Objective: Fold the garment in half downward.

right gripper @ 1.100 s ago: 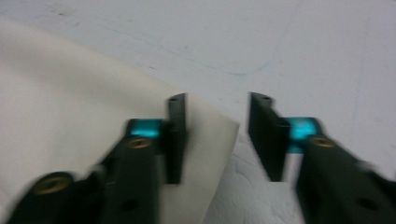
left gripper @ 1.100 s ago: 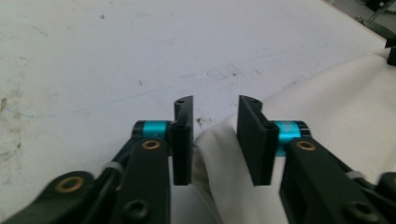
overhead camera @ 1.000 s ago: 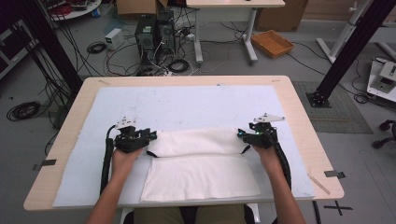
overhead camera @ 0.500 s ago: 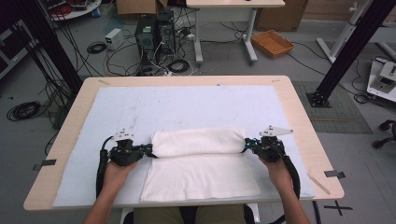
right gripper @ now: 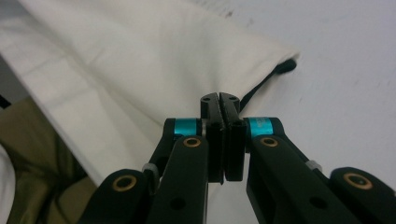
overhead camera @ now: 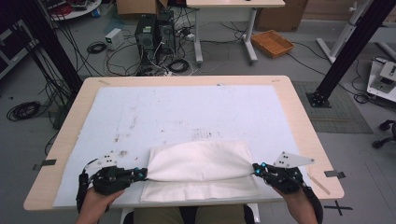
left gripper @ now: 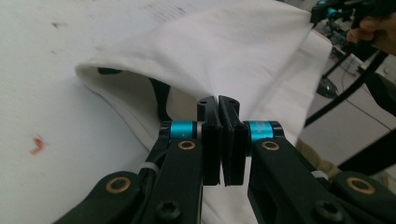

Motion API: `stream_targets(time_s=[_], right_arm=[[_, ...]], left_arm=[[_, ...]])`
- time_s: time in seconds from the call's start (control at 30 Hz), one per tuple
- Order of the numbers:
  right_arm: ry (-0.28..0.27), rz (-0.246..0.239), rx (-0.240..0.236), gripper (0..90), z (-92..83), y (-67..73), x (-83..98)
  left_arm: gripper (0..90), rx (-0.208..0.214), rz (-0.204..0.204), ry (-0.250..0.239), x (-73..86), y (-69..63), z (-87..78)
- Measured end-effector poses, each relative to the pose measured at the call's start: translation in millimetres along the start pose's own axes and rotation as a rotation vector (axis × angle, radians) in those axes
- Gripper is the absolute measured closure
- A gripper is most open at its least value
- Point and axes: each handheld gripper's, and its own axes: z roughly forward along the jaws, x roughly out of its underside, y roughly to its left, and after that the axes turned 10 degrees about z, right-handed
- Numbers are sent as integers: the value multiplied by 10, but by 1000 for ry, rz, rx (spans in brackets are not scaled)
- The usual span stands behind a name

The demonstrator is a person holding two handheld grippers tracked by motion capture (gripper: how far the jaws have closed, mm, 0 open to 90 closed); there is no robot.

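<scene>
White cloth (overhead camera: 198,168), plain and creased, without readable writing, lies folded over itself at the near edge of the counter (overhead camera: 299,121) on a pale mat (overhead camera: 187,112). The left tongs (overhead camera: 140,173) and right tongs (overhead camera: 256,170) are each clenched on an end of its upper layer.

My right gripper (right gripper: 219,100) has its jaws pinched tight on the white cloth's (right gripper: 140,70) edge, cloth spreading ahead-left.

One camera looks down from above the surface (overhead camera: 196,112); two ride close behind the tongs, sharing the white cloth (overhead camera: 198,161).
</scene>
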Motion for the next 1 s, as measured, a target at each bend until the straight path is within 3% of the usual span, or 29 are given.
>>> stream_targets(time_s=[0.07,0.1,0.17,0.2,0.23,0.27,0.3,0.33,0.37,0.4,0.43,0.47,0.53,0.63,0.67,0.73,0.77,0.8,0.83,0.87,0.9,0.93,0.97,1.0], right_arm=[[19,4,7,880,22,-6,56],[30,21,4,809,50,-25,91],[11,48,14,665,83,-68,94],[11,48,14,665,83,-68,94],[-41,75,48,493,100,-110,23],[-41,75,48,493,100,-110,23],[-71,81,75,459,120,-151,-76],[-71,81,75,459,120,-151,-76],[-105,84,110,386,185,-207,-218],[-111,93,120,383,221,-231,-275],[-118,103,132,378,299,-273,-369],[-116,103,140,375,356,-298,-422],[-94,122,143,375,542,-368,-542],[-48,136,140,400,771,-422,-620],[30,122,151,459,960,-448,-636],[56,112,156,480,1007,-456,-631],[116,119,139,623,1079,-491,-610],[135,115,130,671,1090,-499,-601],[144,119,124,761,1091,-503,-583],[144,116,113,813,1082,-511,-580],[144,116,113,813,1082,-511,-580],[129,102,110,838,1055,-512,-594],[106,82,129,840,1047,-513,-604],[80,75,145,841,1039,-518,-618]], left_arm=[[873,-20,25,20,24,-15,15],[861,-41,28,16,23,2,24],[617,-79,-21,-2,-6,74,51],[553,-79,-21,-2,-6,74,51],[492,-153,-40,-31,-73,169,92],[474,-153,-40,-31,-73,169,92],[472,-195,-41,-33,-149,260,147],[467,-195,-41,-33,-149,260,147],[455,-227,-72,-39,-247,380,238],[455,-227,-72,-39,-247,380,238],[455,-245,-104,-30,-335,507,368],[455,-245,-104,-30,-335,507,368],[455,-269,-149,32,-382,686,608],[432,-265,-190,79,-356,775,716],[433,-246,-227,105,-314,837,768],[443,-248,-216,103,-312,847,759],[703,-239,-199,120,-314,839,752],[790,-245,-177,132,-316,822,754],[858,-245,-177,129,-321,817,752],[864,-247,-183,107,-330,810,743],[869,-247,-183,107,-330,810,743],[870,-261,-184,81,-339,806,730],[871,-277,-195,19,-360,824,700],[871,-277,-195,19,-360,824,700]])
